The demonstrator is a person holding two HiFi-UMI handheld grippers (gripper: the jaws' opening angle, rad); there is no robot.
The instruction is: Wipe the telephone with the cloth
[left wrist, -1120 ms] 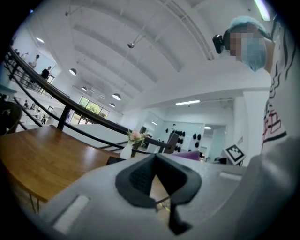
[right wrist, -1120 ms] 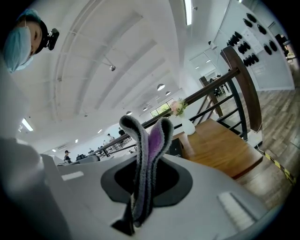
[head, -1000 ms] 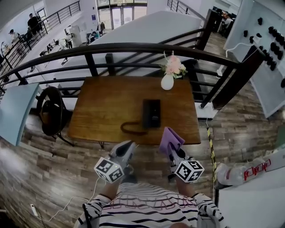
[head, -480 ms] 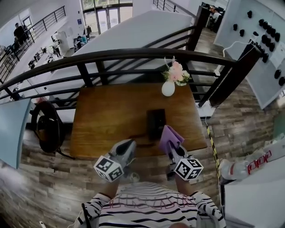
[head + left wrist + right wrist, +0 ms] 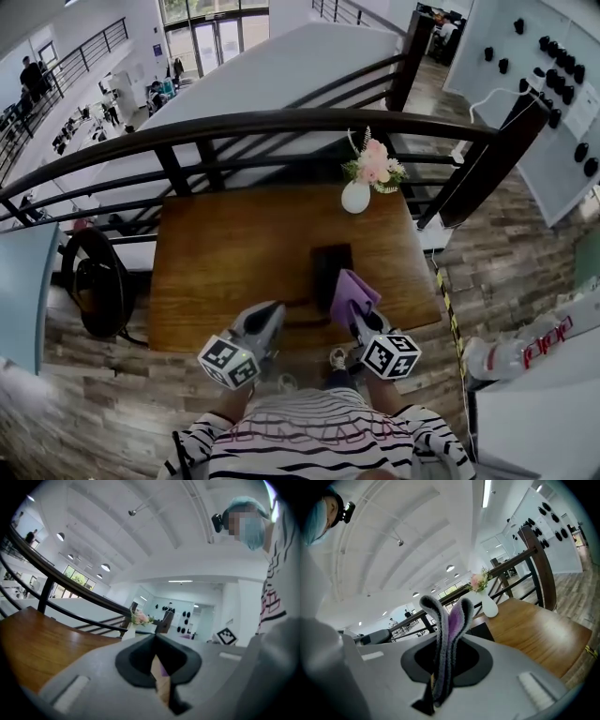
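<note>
A black telephone (image 5: 328, 262) lies on the wooden table (image 5: 225, 253), right of the middle, its dark cord (image 5: 298, 304) curling toward the near edge. My right gripper (image 5: 355, 317) is shut on a folded purple cloth (image 5: 352, 294), which hangs over the telephone's near end; whether it touches is unclear. In the right gripper view the cloth (image 5: 451, 625) stands up from between the jaws of the right gripper (image 5: 443, 663), and the telephone (image 5: 479, 632) shows just behind. My left gripper (image 5: 273, 308) hovers at the table's near edge, left of the telephone, jaws closed on nothing. The left gripper (image 5: 157, 641) shows only a thin slit.
A white vase of pink flowers (image 5: 357, 194) stands at the table's far edge, behind the telephone. A dark curved railing (image 5: 281, 122) runs behind the table. A black bag (image 5: 97, 281) sits left of the table. White wall panel (image 5: 553, 103) at right.
The view has closed in on the table. Both grippers have moved forward to the table's near edge, and the cloth now overlaps the telephone's near end.
</note>
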